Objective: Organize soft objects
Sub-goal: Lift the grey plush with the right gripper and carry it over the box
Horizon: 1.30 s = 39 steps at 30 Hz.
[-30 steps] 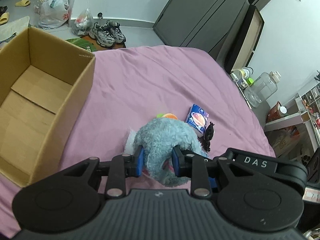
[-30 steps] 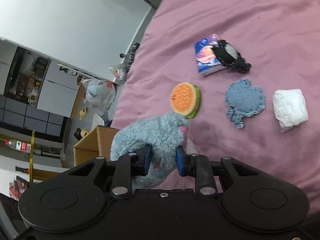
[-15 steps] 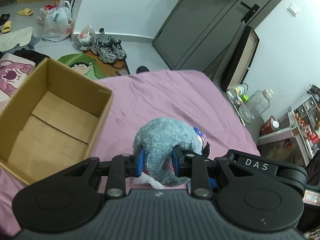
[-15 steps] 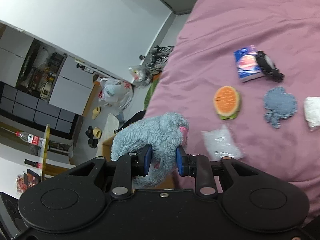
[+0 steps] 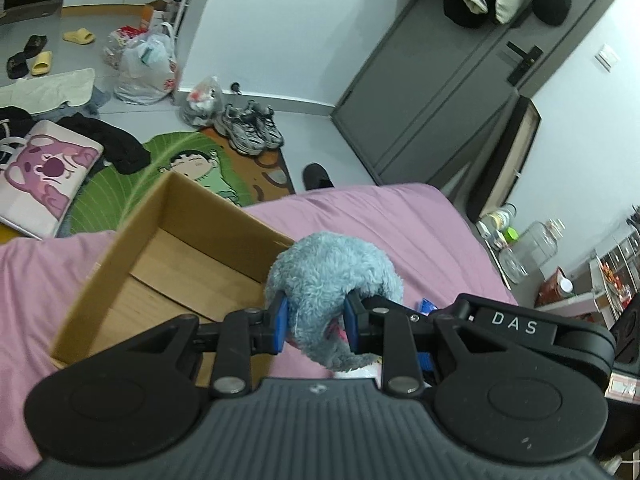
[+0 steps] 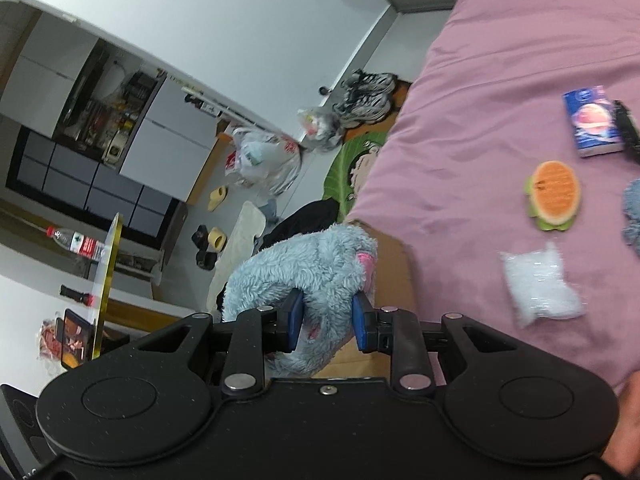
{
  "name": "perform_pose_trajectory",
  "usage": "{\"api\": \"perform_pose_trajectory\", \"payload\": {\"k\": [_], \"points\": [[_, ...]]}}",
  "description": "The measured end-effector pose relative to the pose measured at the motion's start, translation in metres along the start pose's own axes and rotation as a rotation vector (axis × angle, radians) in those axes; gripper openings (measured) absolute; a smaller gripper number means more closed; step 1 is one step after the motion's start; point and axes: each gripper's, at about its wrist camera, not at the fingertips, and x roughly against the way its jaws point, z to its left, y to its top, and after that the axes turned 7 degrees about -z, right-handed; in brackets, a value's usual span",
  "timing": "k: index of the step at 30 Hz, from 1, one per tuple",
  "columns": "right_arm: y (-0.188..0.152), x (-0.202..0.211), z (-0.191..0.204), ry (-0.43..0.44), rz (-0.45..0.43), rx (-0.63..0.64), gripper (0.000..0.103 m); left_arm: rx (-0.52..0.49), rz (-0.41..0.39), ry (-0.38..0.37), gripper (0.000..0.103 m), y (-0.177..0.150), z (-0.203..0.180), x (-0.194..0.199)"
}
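We are pinching the blue plush toy [image 5: 332, 268] with both hand-held grippers, left [image 5: 314, 322] and right [image 6: 327, 318], beside the cardboard box [image 5: 120, 256] at the bed's [image 5: 380, 220] edge.

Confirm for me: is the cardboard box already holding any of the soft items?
No: the cardboard box shows only its bare brown floor.

Open, empty cardboard box [image 5: 168, 264] on the pink bed [image 5: 380, 220], its near wall beside the held blue plush [image 5: 332, 276].
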Motion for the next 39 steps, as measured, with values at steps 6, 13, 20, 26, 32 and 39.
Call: {"api": "perform_pose_trajectory", "payload": {"k": [6, 13, 20, 26, 32, 39], "points": [[-0.003, -0.028, 0.015, 0.02, 0.04, 0.017, 0.026, 0.032, -0.011, 0.03, 0.027, 0.011, 0.029, -0.001], [-0.01, -0.054, 0.025, 0.018, 0.073, 0.033, 0.026, 0.05, -0.007, 0.068, 0.027, 0.021, 0.057, -0.013], [-0.014, -0.081, 0.021, 0.03, 0.099, 0.022, 0.03, 0.071, 0.005, 0.097, 0.027, 0.025, 0.079, -0.034], [-0.022, -0.092, 0.019, -0.009, 0.097, 0.059, 0.03, 0.06, 0.018, 0.141, 0.025, 0.025, 0.093, -0.053], [-0.021, -0.093, 0.02, 0.0, 0.091, 0.067, 0.027, 0.041, 0.04, 0.159, 0.025, 0.027, 0.098, -0.065], [-0.019, -0.086, 0.022, -0.003, 0.094, 0.064, 0.033, 0.01, 0.041, 0.178, 0.03, 0.03, 0.091, -0.063]]}}
